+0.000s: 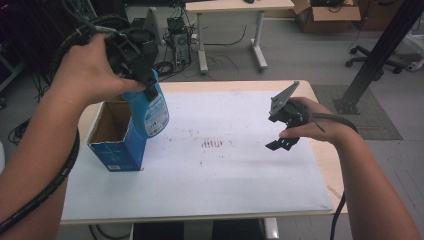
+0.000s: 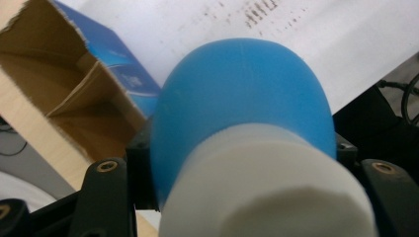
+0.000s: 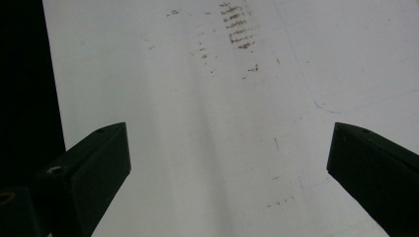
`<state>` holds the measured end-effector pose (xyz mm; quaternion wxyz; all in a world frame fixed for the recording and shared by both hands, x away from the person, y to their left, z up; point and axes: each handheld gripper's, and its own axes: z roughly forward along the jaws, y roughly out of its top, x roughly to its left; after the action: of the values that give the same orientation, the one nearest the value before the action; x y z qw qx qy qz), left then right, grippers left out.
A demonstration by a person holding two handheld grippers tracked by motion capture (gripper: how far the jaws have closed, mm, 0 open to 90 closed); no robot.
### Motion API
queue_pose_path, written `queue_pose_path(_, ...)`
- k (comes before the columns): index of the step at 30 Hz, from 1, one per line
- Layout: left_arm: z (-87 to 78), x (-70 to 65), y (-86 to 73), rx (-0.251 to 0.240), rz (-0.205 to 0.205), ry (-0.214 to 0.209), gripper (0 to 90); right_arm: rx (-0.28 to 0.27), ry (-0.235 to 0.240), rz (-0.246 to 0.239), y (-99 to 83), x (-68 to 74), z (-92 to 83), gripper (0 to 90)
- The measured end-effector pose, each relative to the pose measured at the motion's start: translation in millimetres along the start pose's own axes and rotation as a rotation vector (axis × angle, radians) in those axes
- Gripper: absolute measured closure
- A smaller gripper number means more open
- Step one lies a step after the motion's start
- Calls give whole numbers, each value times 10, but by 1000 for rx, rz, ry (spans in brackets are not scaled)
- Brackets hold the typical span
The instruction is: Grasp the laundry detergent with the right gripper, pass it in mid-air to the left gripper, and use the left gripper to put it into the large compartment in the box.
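The left gripper (image 1: pixel 145 75) is clamped at the white cap of the blue bottle (image 1: pixel 150 111), above the box (image 1: pixel 116 135) at nine o'clock; smooth, rigid plastic, likely slippery; the right gripper (image 1: pixel 283 132) has its jaws apart.

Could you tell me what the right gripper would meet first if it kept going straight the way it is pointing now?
Most likely the white mat on the table: the open right gripper looks down at bare, smudged mat, nothing between.

In the left gripper view the blue bottle (image 2: pixel 244 94) and its white cap (image 2: pixel 267 187) are blurred, the cap cut off by the lower edge (its jaws largely hidden behind it). In the high view, the bottle's label print (image 1: pixel 156 114) at upper left is too small to read, and the bottle hides the cardboard box's (image 1: pixel 116 137) right wall.
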<state>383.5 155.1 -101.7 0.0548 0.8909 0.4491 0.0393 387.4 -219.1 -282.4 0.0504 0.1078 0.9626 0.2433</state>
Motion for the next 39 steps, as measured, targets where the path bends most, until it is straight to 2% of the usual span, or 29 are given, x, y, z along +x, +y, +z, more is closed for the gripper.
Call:
queue_pose_path(1, -19, 14, -8, -6, -22, 4, 381, 0, 0, 0, -1, -1, 2, 31)
queue_pose_path(6, -131, 122, -35, -23, -78, 7, 381, -2, 0, 3, -3, -4, 14, 31)
queue_pose_path(14, -182, 305, -85, -16, -132, 26, 381, -11, -2, 6, -9, -11, 16, 31)
queue_pose_path(21, -147, 430, -111, -11, -135, 40, 381, -10, 2, 18, -12, -23, 13, 31)
queue_pose_path(27, -102, 483, -114, -4, -115, 51, 381, -14, 6, 24, -11, -33, 47, 31)
queue_pose_path(33, -68, 508, -129, 11, -59, 79, 382, -15, 8, 29, 13, -41, 53, 32)
queue_pose_path(39, -71, 567, -142, 21, -86, 77, 381, -16, 8, 29, 31, -50, 43, 32)
